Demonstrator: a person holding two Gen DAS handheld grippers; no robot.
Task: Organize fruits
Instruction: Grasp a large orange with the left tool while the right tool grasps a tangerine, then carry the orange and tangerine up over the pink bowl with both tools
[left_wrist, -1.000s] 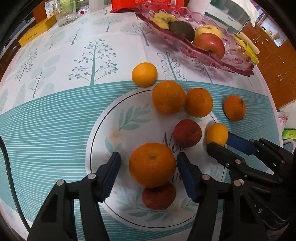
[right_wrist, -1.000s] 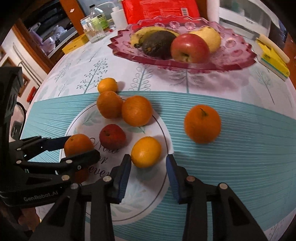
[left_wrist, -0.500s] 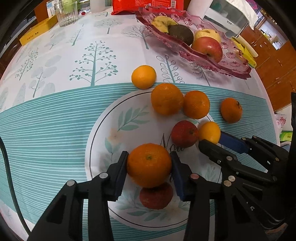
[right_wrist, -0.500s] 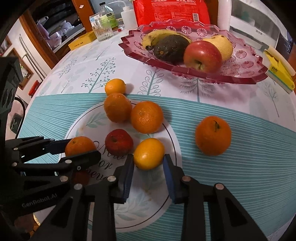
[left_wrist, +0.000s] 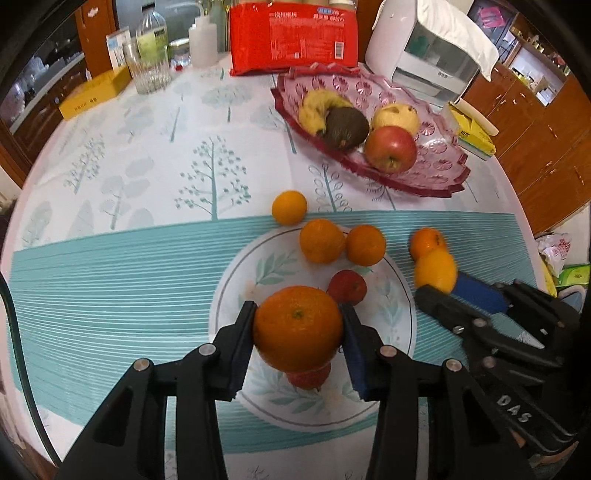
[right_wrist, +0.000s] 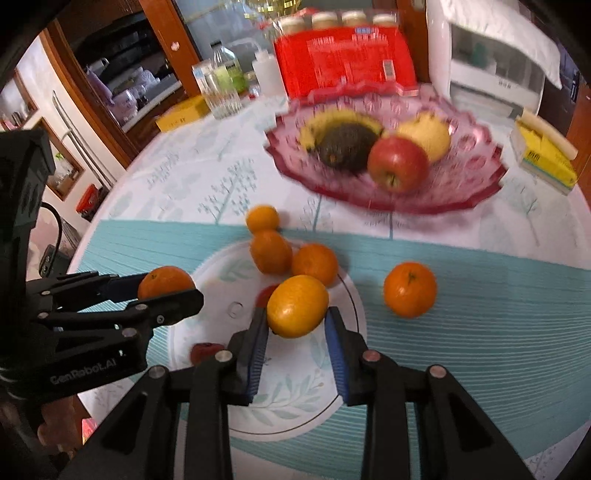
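My left gripper (left_wrist: 297, 328) is shut on a large orange (left_wrist: 297, 328) and holds it above the table; it also shows in the right wrist view (right_wrist: 165, 282). My right gripper (right_wrist: 296, 317) is shut on a yellow-orange citrus (right_wrist: 297, 305), also lifted, seen in the left wrist view (left_wrist: 435, 270). Three oranges (left_wrist: 321, 240) and a lone orange (right_wrist: 410, 289) lie on the tablecloth. Two small red fruits (left_wrist: 347, 287) lie beneath the grippers. A pink glass fruit bowl (left_wrist: 439, 155) at the back holds a banana, an avocado, a pear and a red apple (left_wrist: 390, 148).
A red packet (left_wrist: 293, 35), a glass (left_wrist: 147, 72), bottles and a yellow box (left_wrist: 94, 92) stand along the far edge. A white appliance (left_wrist: 424, 55) and a yellow tissue pack (left_wrist: 474, 138) are at the back right. The table's edge curves close on both sides.
Both grippers closed on their fruits and lifted them off the tablecloth. The views have tilted up toward the fruit bowl.
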